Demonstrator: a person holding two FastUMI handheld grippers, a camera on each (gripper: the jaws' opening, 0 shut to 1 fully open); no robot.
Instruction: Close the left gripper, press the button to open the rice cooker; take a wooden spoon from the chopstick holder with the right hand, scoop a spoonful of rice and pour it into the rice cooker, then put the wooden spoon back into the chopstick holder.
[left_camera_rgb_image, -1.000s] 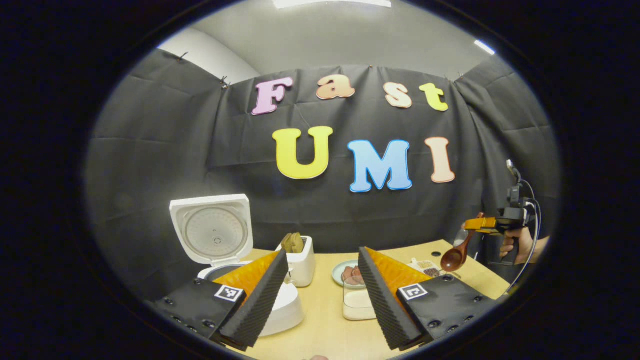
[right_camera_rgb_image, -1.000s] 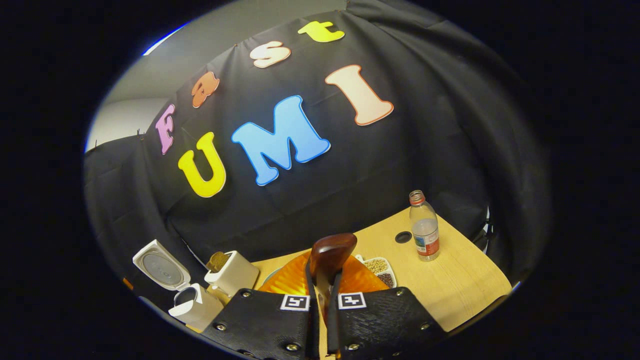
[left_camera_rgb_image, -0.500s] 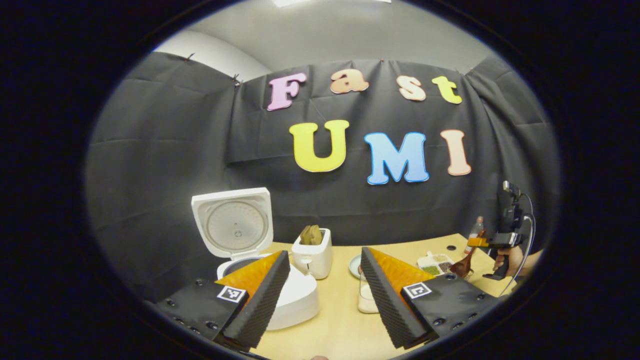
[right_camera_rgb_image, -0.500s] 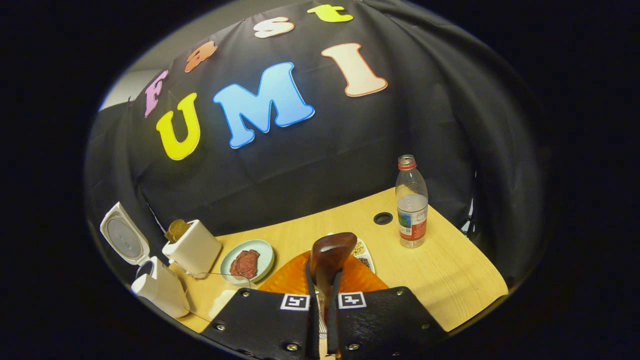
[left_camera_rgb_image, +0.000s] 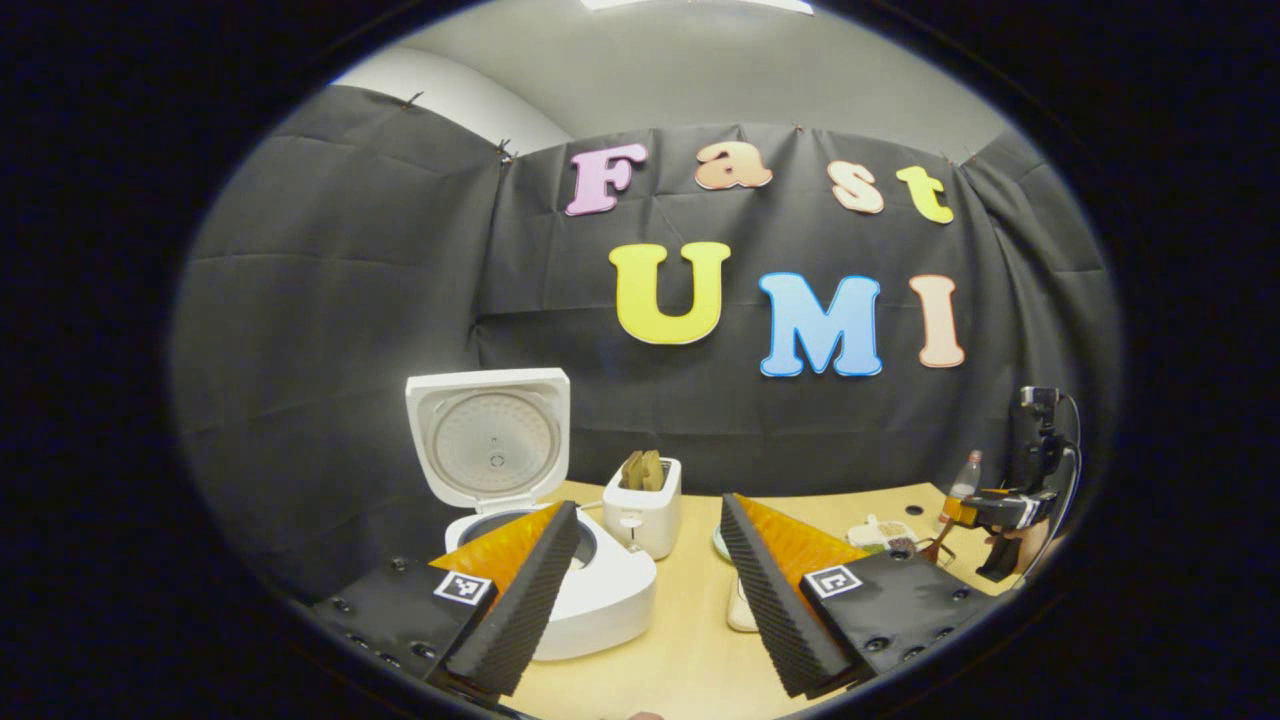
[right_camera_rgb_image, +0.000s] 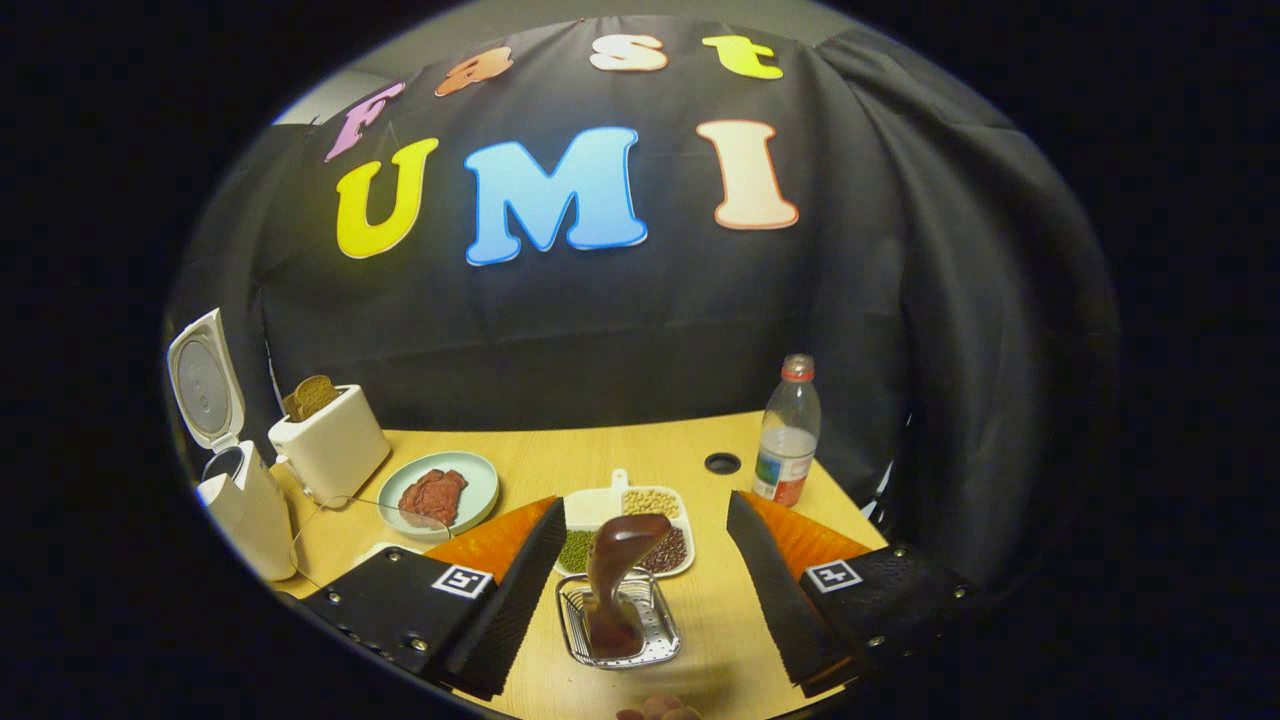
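Observation:
The white rice cooker (left_camera_rgb_image: 600, 585) stands with its lid (left_camera_rgb_image: 487, 440) raised; it is also at the left edge as the rice cooker (right_camera_rgb_image: 232, 500) in the right gripper view. My left gripper (left_camera_rgb_image: 645, 600) is open and empty in front of it, over the table. A dark wooden spoon (right_camera_rgb_image: 615, 565) stands bowl-up in the metal mesh chopstick holder (right_camera_rgb_image: 665, 630). My right gripper (right_camera_rgb_image: 640, 595) is open around the spoon, its fingers apart from it on both sides. Far right in the left gripper view, a hand holds the right gripper (left_camera_rgb_image: 985, 510). A clear rice container (left_camera_rgb_image: 738, 608) is half hidden behind a finger.
On the wooden table (right_camera_rgb_image: 560, 455) stand a white toaster (right_camera_rgb_image: 325, 445) with bread, a plate of meat (right_camera_rgb_image: 440, 490), a divided dish of beans (right_camera_rgb_image: 625, 520) and a water bottle (right_camera_rgb_image: 787, 435). A cable hole (right_camera_rgb_image: 722, 463) lies near the bottle.
The right gripper came down to the holder, opened and let go of the spoon, which now stands in the mesh holder. The left gripper has drawn back from the cooker, still open.

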